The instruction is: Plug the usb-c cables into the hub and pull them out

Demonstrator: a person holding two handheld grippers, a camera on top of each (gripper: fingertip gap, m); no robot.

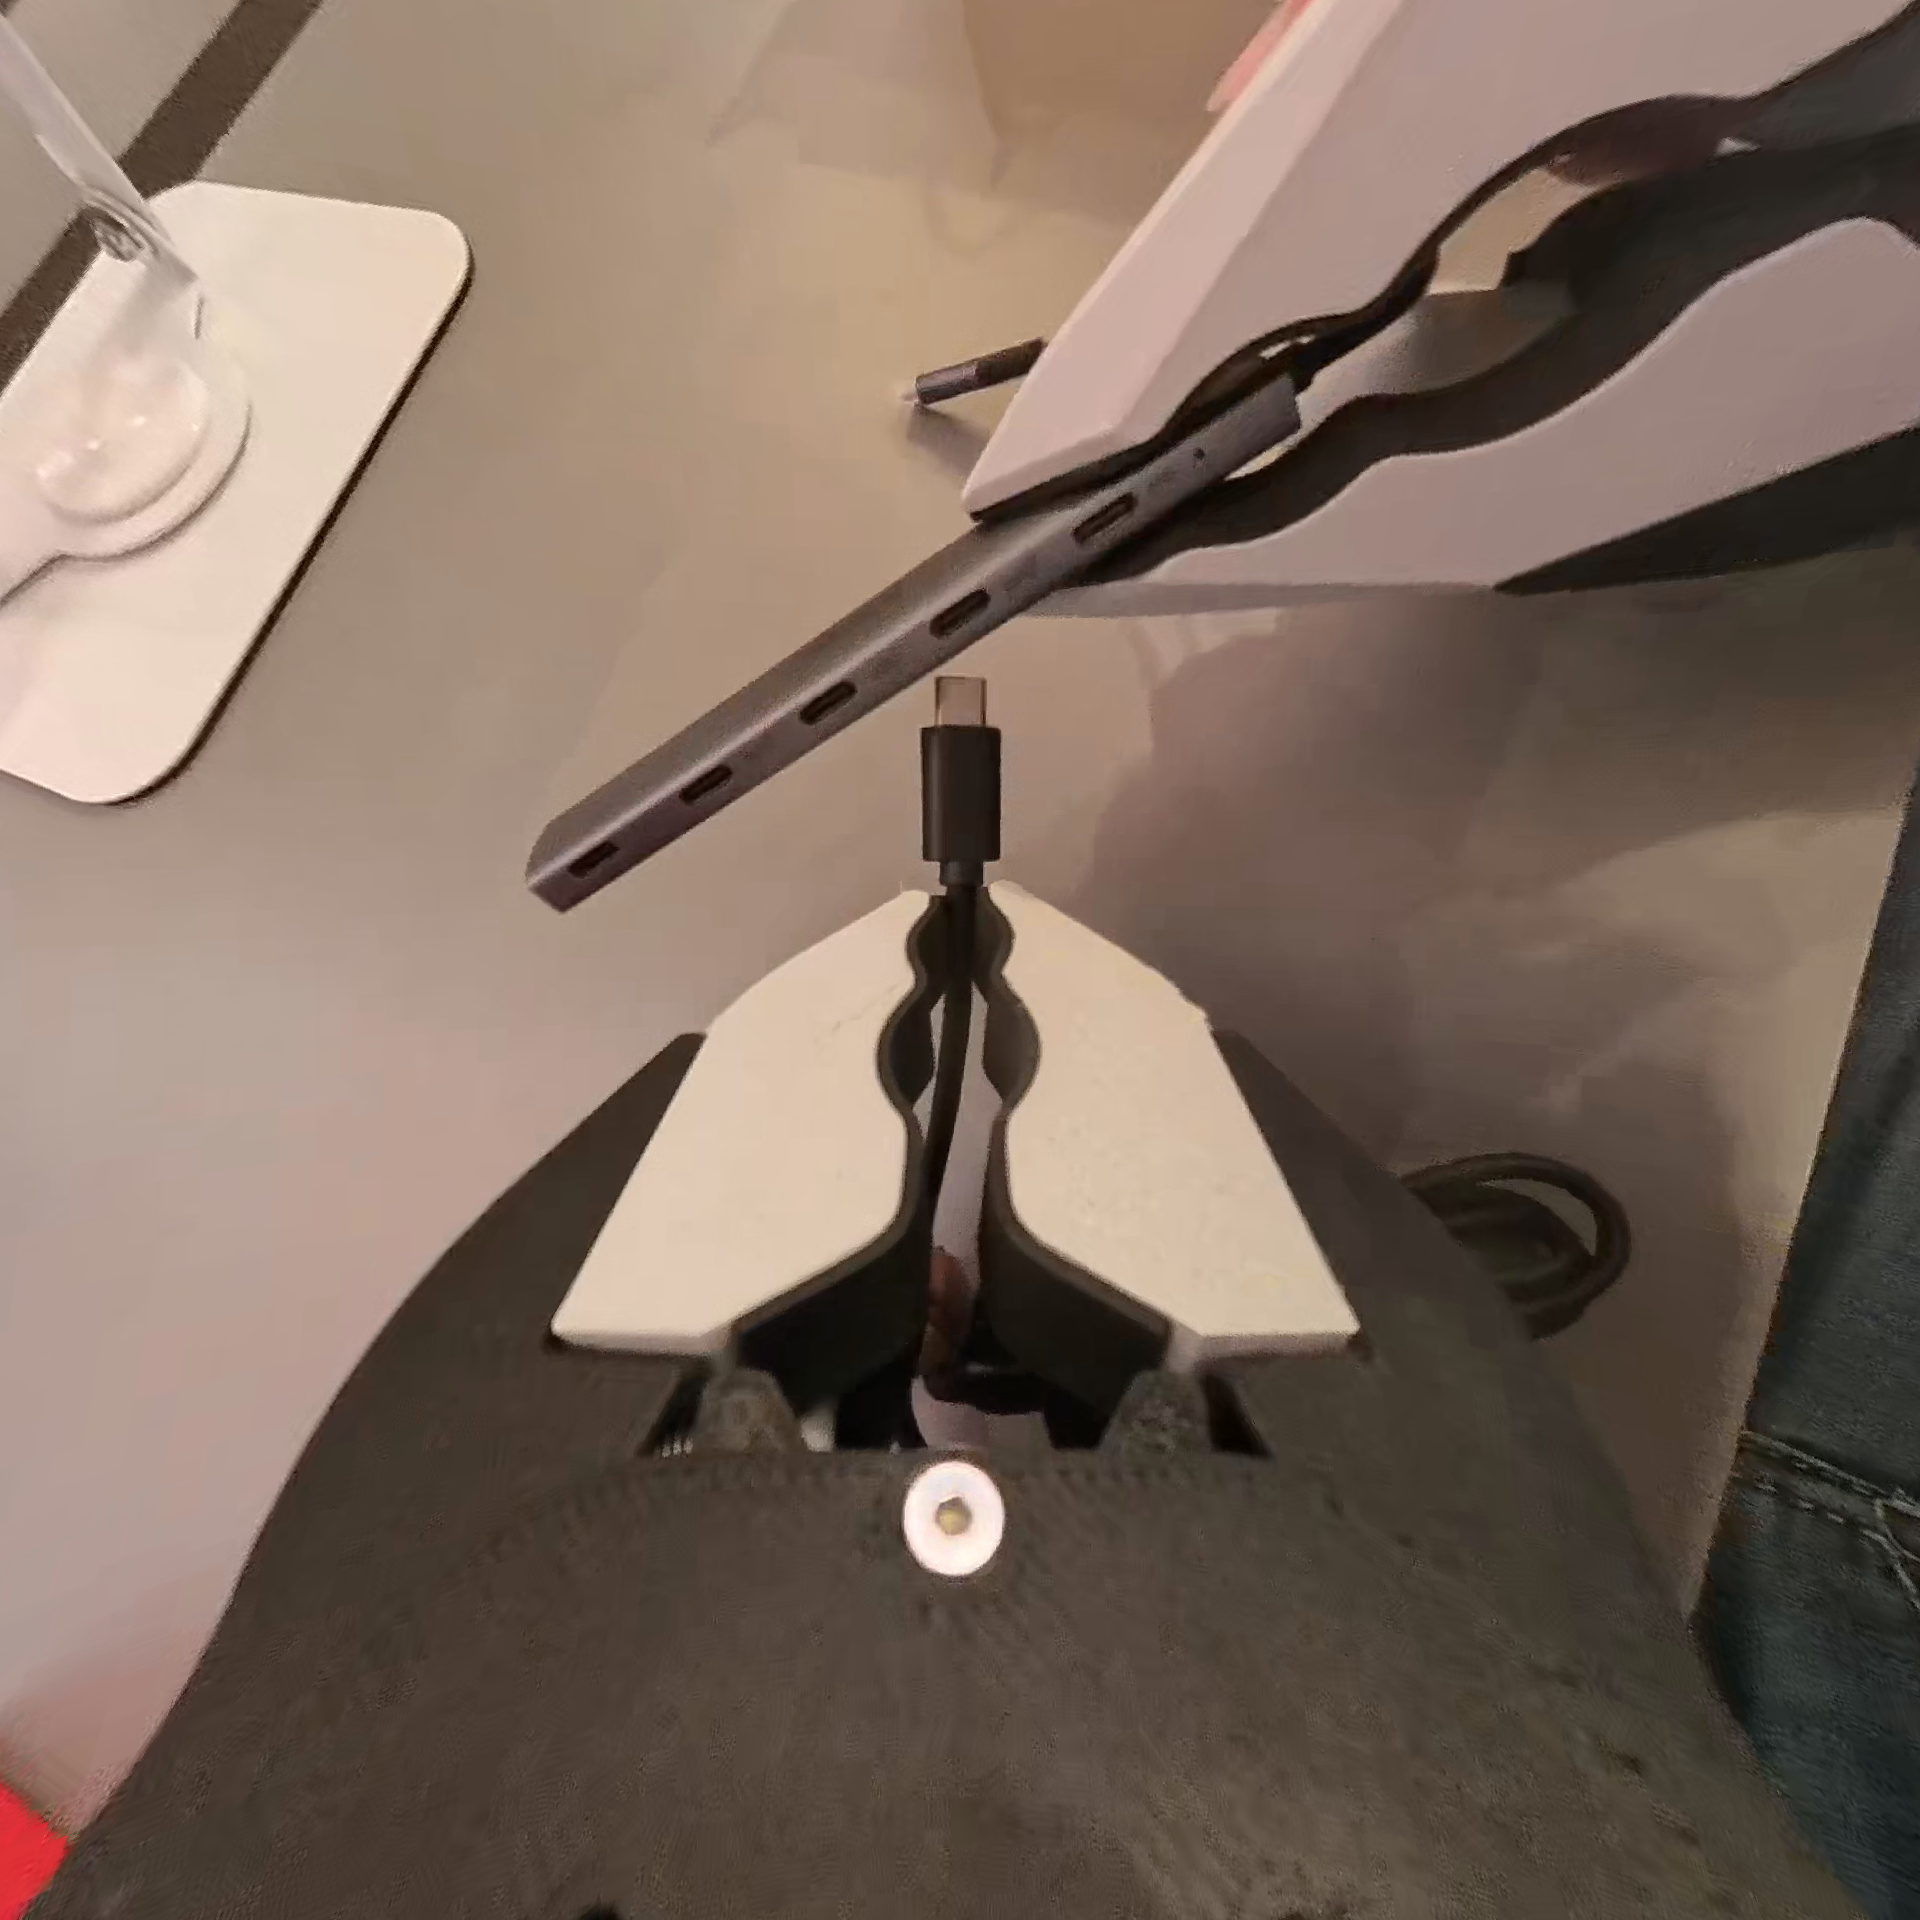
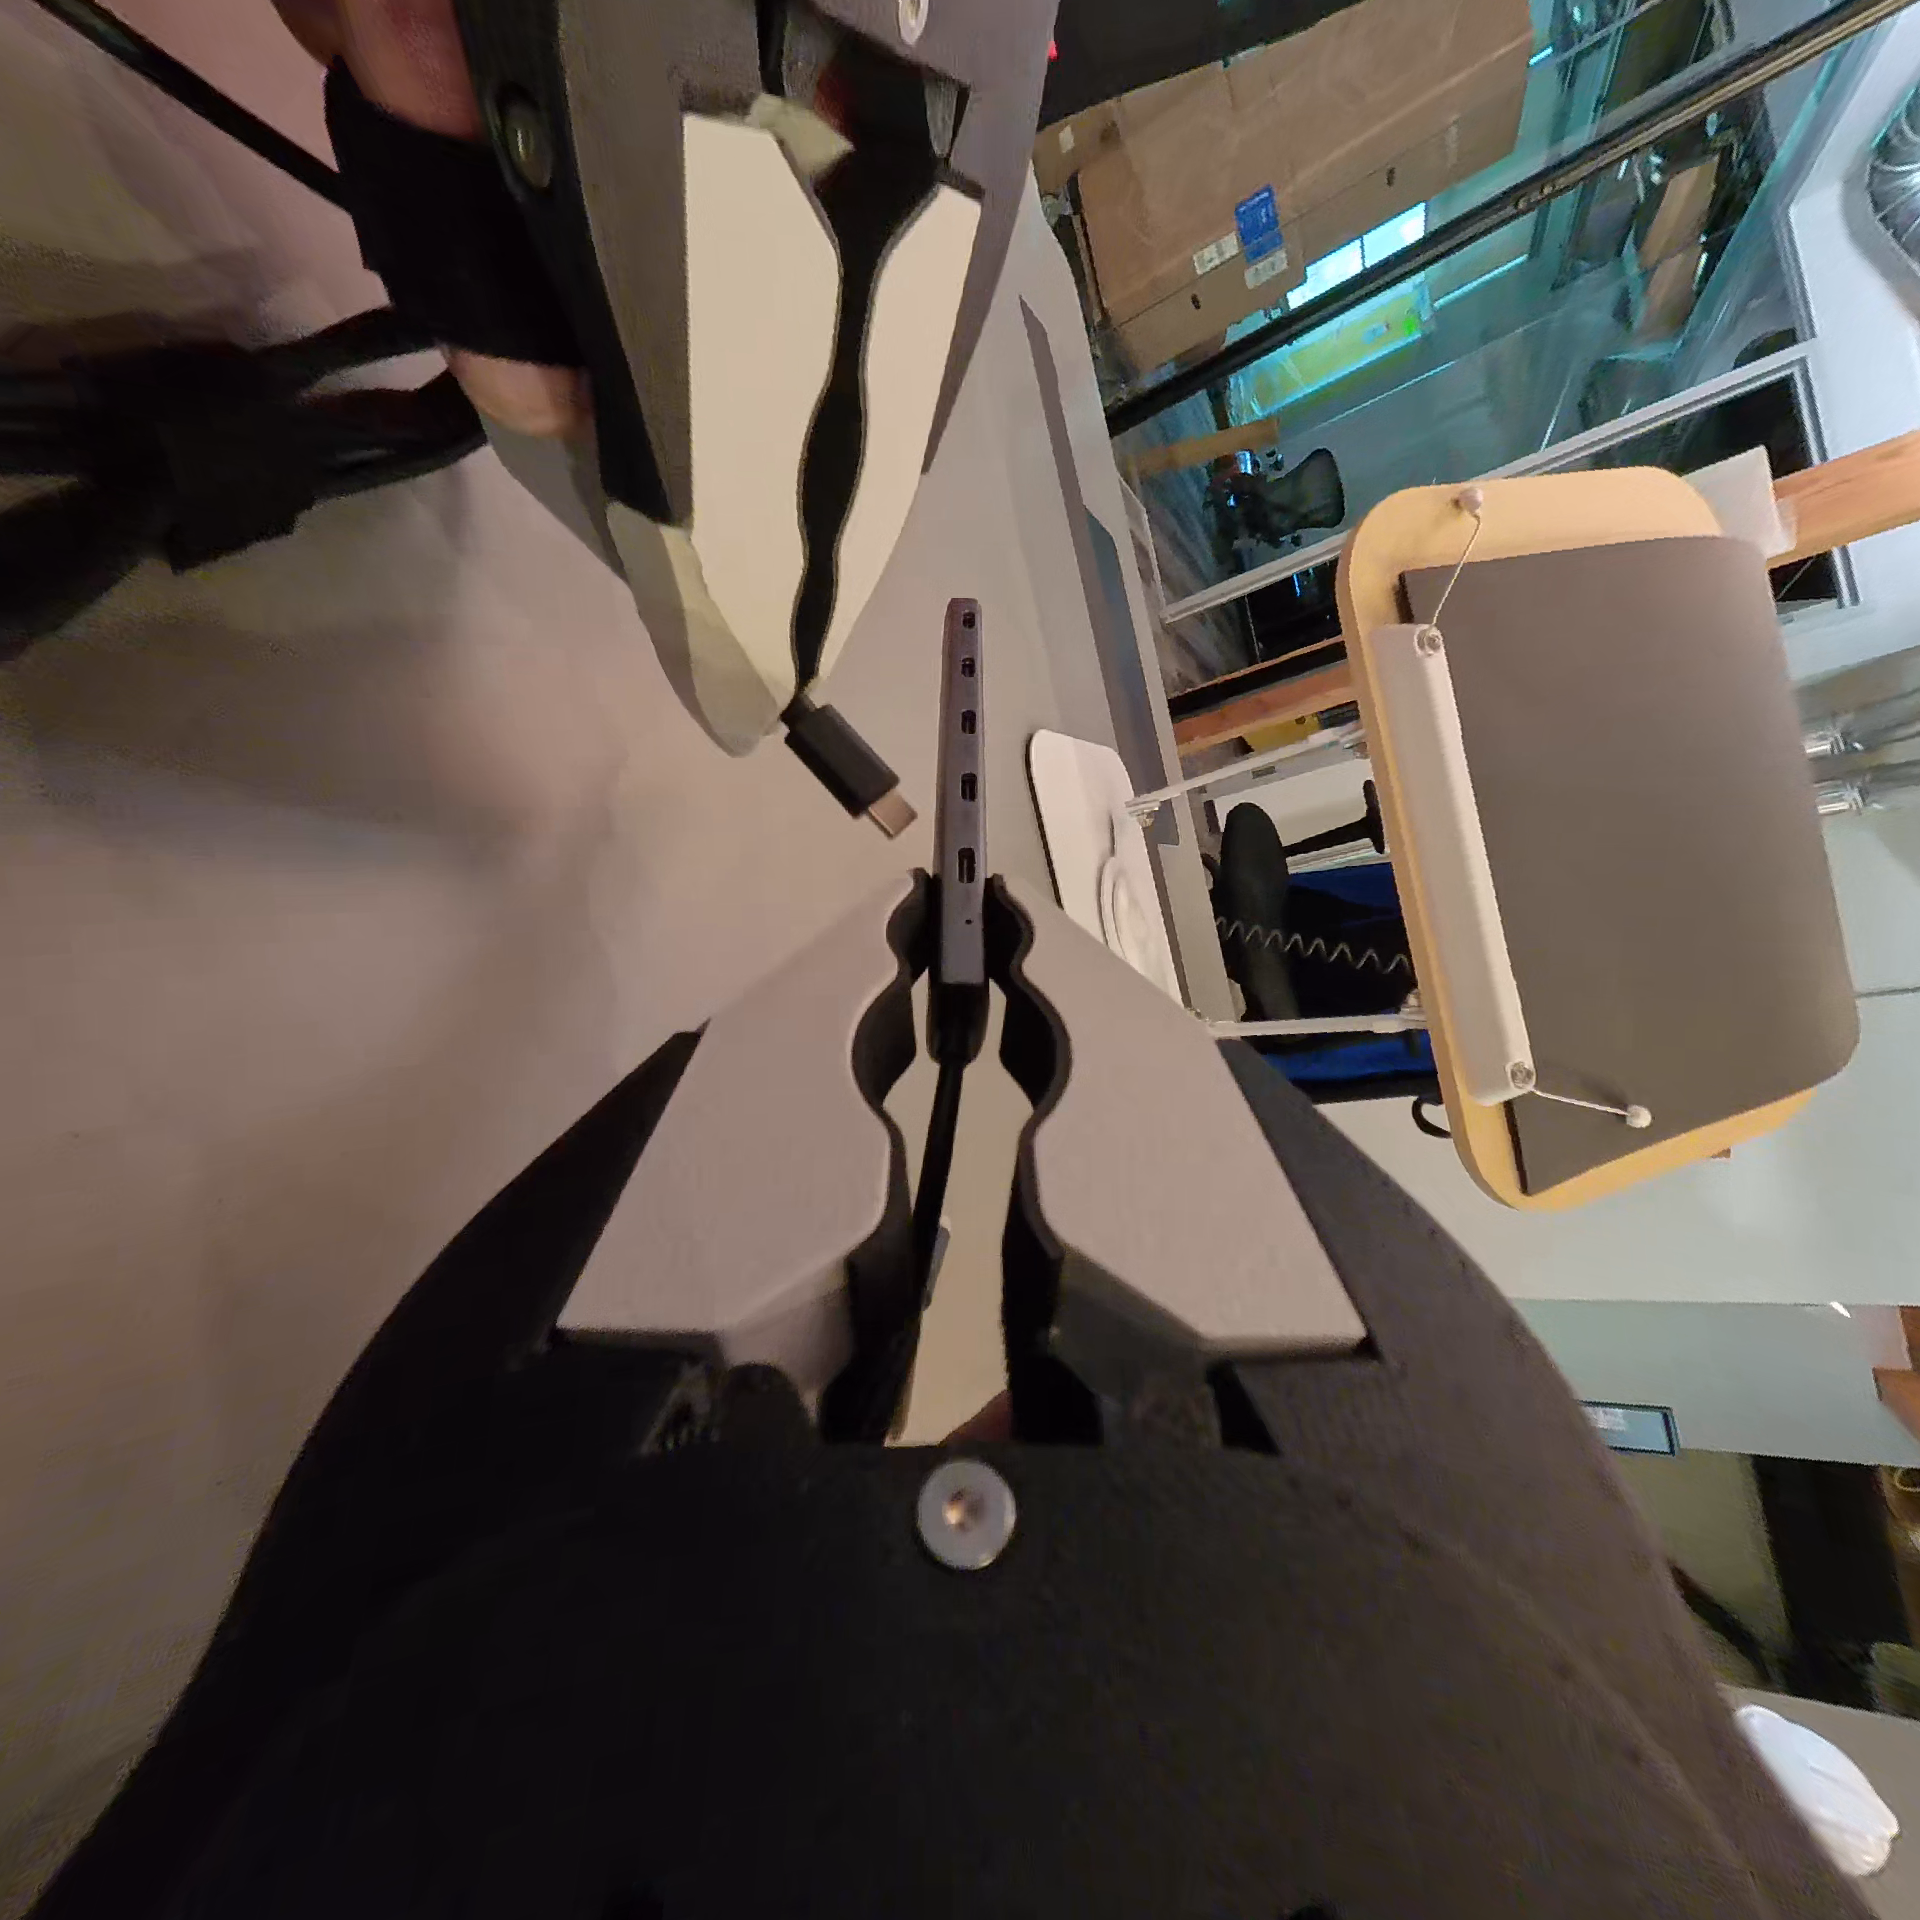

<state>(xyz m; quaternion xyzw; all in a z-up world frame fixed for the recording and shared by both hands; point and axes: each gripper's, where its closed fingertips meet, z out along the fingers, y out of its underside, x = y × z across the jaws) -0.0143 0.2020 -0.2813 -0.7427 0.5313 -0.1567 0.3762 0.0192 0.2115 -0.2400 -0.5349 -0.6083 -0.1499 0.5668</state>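
My left gripper [image 1: 958,889] is shut on a black USB-C cable [image 1: 961,790] just behind its plug, which points forward. The silver plug tip sits a small gap short of the hub's port row. The grey hub [image 1: 883,665] is a slim bar with several ports along its edge, held in the air above the table. My right gripper [image 2: 956,883] is shut on the hub [image 2: 961,727] at its cable end. In the right wrist view the left gripper [image 2: 790,707] comes in from the top with the plug [image 2: 847,769] beside the hub, not inserted.
A white stand base [image 1: 208,468] with a clear post stands at the left on the grey table [image 1: 623,312]. Another grey plug [image 1: 971,376] lies on the table beyond the hub. Coiled black cable [image 1: 1517,1247] lies at the right, near a person's jeans [image 1: 1829,1455]. My hands' fingertips stand some 6 cm from each other.
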